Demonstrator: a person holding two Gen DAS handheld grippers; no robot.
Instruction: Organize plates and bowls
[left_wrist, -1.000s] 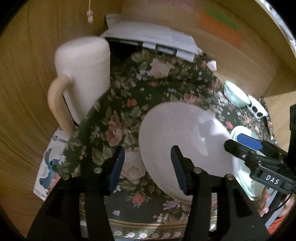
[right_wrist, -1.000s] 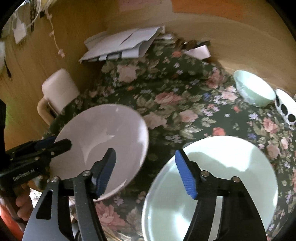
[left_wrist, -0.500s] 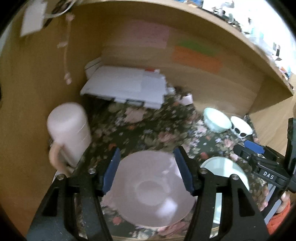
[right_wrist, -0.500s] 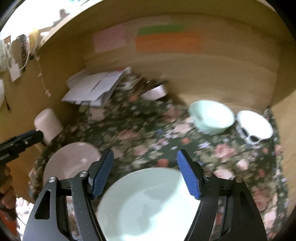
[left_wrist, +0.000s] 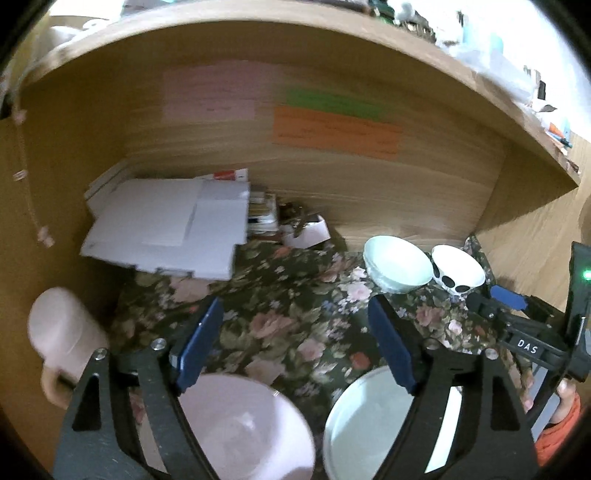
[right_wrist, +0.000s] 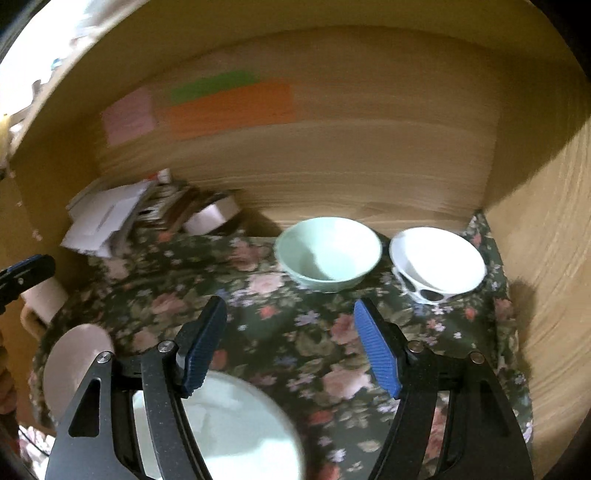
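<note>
A pink plate (left_wrist: 243, 424) and a pale green plate (left_wrist: 369, 424) lie side by side at the front of the floral cloth (left_wrist: 295, 325). At the back right stand a mint bowl (left_wrist: 397, 267) and a white bowl with black spots (left_wrist: 458, 271). My left gripper (left_wrist: 295, 347) hangs above the cloth, its jaws opening, nothing between them. My right gripper (right_wrist: 291, 347) is open and empty above the cloth, with the green plate (right_wrist: 236, 432) under its left finger. The mint bowl (right_wrist: 328, 253) and spotted bowl (right_wrist: 437, 264) lie ahead of it.
A pink mug (left_wrist: 62, 336) stands at the left edge of the cloth. White papers (left_wrist: 166, 229) and a small box (left_wrist: 306, 230) are piled at the back left. Wooden walls enclose the desk nook on three sides, with coloured notes (left_wrist: 336, 129) on the back panel.
Both grippers have pulled back and risen, so the plates have slid to the bottom of each view and the bowls have come into sight. The left jaws have spread wider.
</note>
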